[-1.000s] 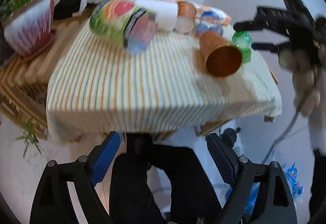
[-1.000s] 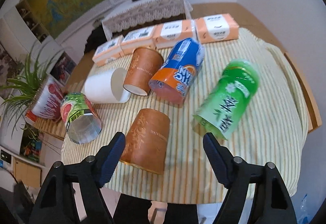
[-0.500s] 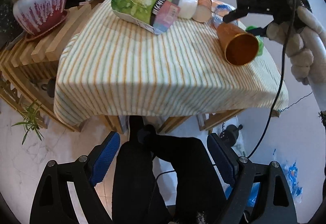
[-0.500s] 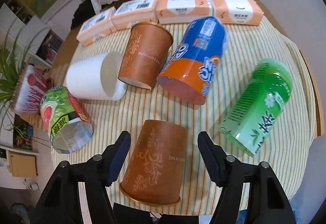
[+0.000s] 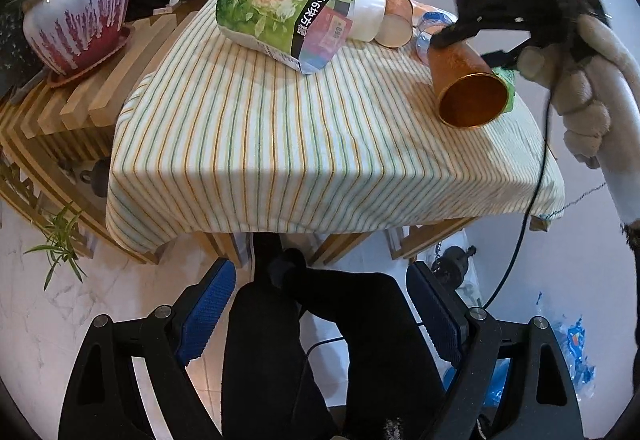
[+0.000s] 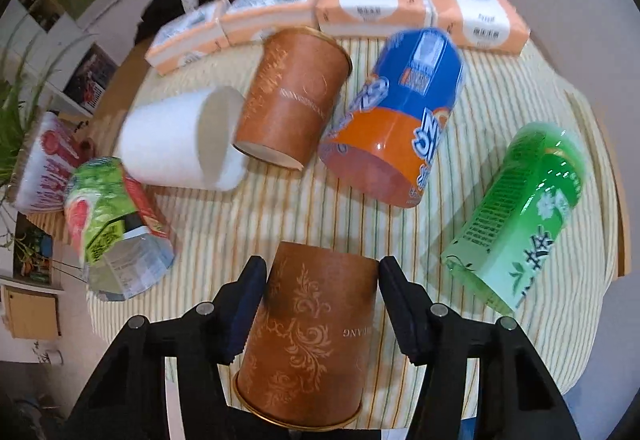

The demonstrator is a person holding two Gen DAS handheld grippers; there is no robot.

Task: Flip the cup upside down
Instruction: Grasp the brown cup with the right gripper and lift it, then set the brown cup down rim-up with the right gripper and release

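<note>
A brown paper cup with a gold floral pattern (image 6: 312, 336) lies on its side near the front edge of the table (image 5: 256, 143), its open mouth toward the near edge. The right gripper (image 6: 320, 310) straddles it, fingers (image 6: 250, 304) close against both walls; whether they press cannot be told. The left gripper (image 5: 316, 316) hangs below the table's near edge, fingers spread wide and empty.

Count of items on the striped tablecloth (image 6: 280, 224), right wrist view. Brown paper cups: two, one at 6 o'clock (image 6: 312, 340), one at 12 o'clock (image 6: 292, 103). White cup: one, at 10 o'clock (image 6: 176, 139). Cut drink cartons: three, namely blue-orange (image 6: 404, 119), green at 3 o'clock (image 6: 520, 211), grapefruit-print at 8 o'clock (image 6: 116, 232). Tissue packs: four, along 12 o'clock (image 6: 372, 7). Flowerpot: one (image 6: 44, 167).
</note>
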